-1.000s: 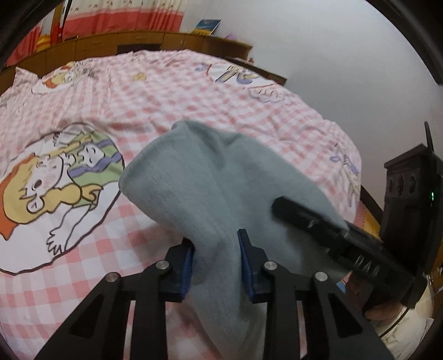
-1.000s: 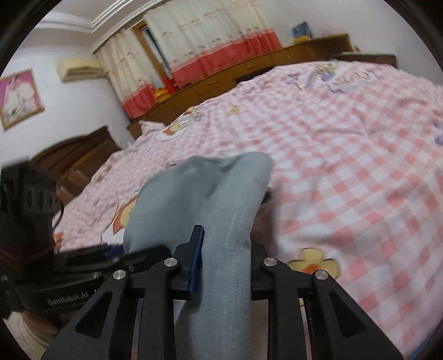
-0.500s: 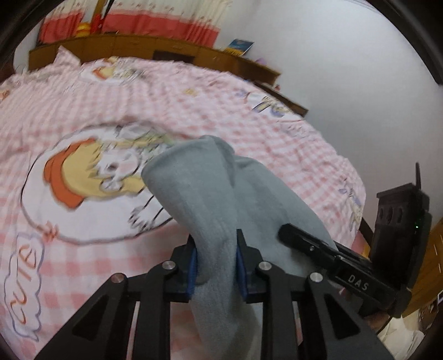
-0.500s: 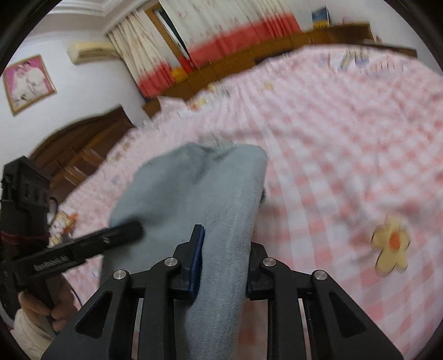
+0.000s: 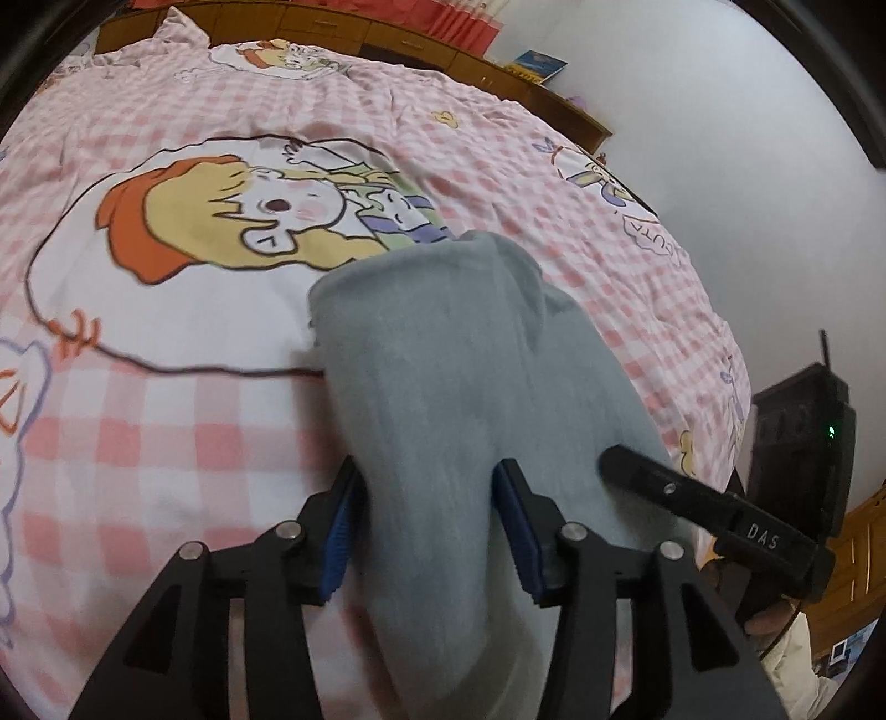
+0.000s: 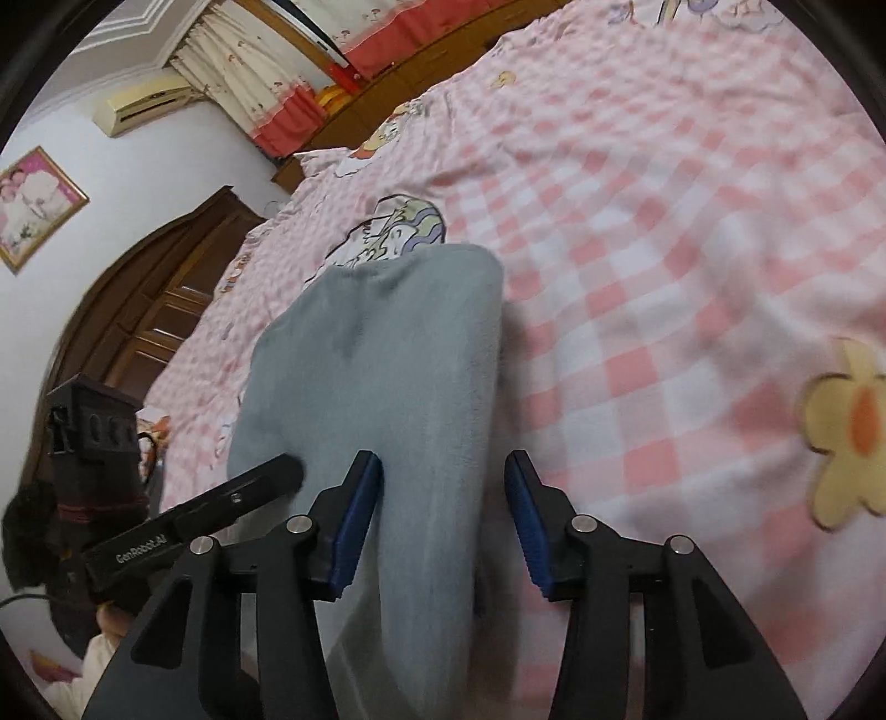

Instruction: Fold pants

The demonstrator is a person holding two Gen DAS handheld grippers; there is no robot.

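Note:
The grey pants lie folded on the pink checked bedspread, their far folded end resting on the bed. My left gripper is open, its blue pads standing apart on either side of the cloth. In the right wrist view the pants run between the pads of my right gripper, which is also open, with a gap beside the right pad. Each gripper shows in the other's view: the right one and the left one.
A cartoon print lies on the bedspread left of the pants. A yellow flower print lies to the right. A dark wooden headboard stands at the left, wooden cabinets and curtains at the back.
Both grippers have opened and let go of the pants. The pants have come down forward onto the bed, over the cartoon print's edge.

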